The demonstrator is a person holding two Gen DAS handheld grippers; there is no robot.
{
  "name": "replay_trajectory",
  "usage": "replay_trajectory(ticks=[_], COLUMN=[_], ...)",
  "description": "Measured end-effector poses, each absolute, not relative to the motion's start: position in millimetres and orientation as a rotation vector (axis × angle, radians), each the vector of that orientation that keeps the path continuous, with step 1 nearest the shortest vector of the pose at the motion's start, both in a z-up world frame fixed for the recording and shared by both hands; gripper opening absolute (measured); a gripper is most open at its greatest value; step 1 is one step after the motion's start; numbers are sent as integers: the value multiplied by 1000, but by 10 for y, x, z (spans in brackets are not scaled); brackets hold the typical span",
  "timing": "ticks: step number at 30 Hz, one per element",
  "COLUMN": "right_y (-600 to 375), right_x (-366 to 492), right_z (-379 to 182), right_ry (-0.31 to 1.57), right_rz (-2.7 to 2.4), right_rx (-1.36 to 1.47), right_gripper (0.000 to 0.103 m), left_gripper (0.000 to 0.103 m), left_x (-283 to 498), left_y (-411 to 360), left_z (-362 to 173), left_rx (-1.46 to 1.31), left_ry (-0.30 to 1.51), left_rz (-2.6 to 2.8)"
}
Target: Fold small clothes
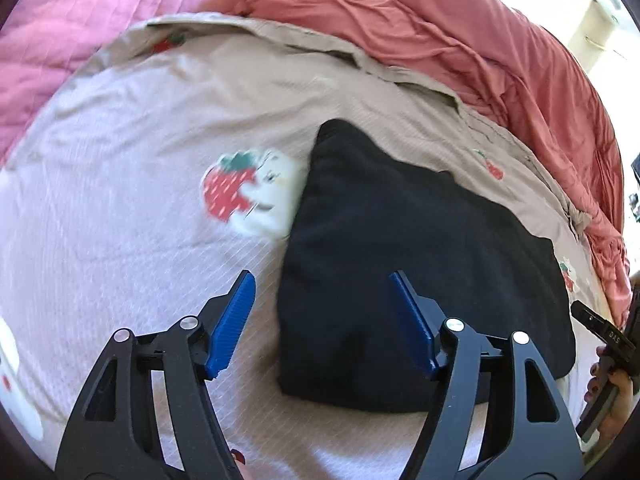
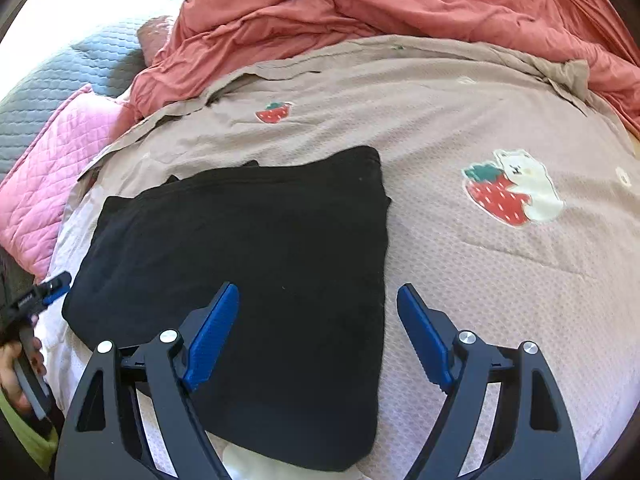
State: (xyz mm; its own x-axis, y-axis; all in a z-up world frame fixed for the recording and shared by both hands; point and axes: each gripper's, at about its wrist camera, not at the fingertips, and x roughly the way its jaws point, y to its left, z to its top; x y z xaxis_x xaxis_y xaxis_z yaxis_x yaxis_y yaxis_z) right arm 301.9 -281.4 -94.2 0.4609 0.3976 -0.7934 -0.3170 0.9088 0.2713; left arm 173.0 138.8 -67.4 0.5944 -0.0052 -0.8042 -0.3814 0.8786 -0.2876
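Lying flat: a black garment (image 1: 420, 264) already folded into a compact, roughly squarish bundle, resting on the bed cover (image 1: 132, 216).
Garment, right wrist view: the same dark cloth (image 2: 248, 248) fills the middle and lower left, one straight edge running down its right side and layered edges stepping along its upper left.
Left gripper (image 1: 322, 320): jaws standing apart with nothing pinched — the near left corner of the garment lies under the gap, one blue pad (image 1: 236, 320) over the bare cover and the other over the black cloth.
Right gripper (image 2: 318, 332): jaws wide apart and empty — the garment's right edge runs beneath the gap, the left pad over the cloth, the right one over the cover.
Contact: whether either claw's tips brush the fabric cannot be told; neither clamps it.
Bed cover: beige-pink and textured, printed with strawberries; a large strawberry with a white animal (image 2: 512, 192) sits just beside the garment, partly blurred in the left wrist view.
Coral blanket (image 2: 360, 8): bunched in wrinkles along the far side of the cover.
Pink quilt (image 1: 84, 20): stitched, lying off to the far corner.
Grey quilted fabric (image 2: 68, 76): beyond the pink one, seen from the right wrist only.
Hand (image 2: 16, 376): gripping the left tool's handle at the frame edge.
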Motion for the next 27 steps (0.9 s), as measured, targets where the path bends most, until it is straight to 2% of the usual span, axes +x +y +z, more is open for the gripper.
replay_trajectory(ticks=[9,10,11,12,13,14,16,19,24,27], right_y=[-2876,-2876,-2870,-2867,-2866,-2861,-2852,-2853,-2891,-2842], right_x=[2926,2938,2957,2968,2974,2979,2971,2927,2777,2775], right_z=[-999,-1032,-1075,-1107,-1125,-1145,-1138,-1046,-909,-986], right_ry=[1055,1072,1093,1109,1118,1130,1133,1101,1060,1076], right_rz=[417,415,422,429,434,451,482,505,500,451], right_rx=[72,76,86,94,99,110,123,111,107,30], right_gripper=[80,80,80,74,58,48,20,9,9,11], left_gripper=[63,62,57,44,37,25,13,9,8,9], left_x=[1832,1829,1838,1836,1836,1837,1832,1806,1649,1628], left_y=[1388,1384,1369,1358,1349,1329,1244,1153,1195,1195], left_z=[-846,-860,-874,-883,-890,-892,-849,-767,-599,-689], left_rx=[-494,-499,-500,-503,-511,-523,-479,-412,-420,-391], left_ry=[970,972,978,978,978,977,972,965,934,967], left_rz=[219,219,216,209,200,187,186,178,141,150])
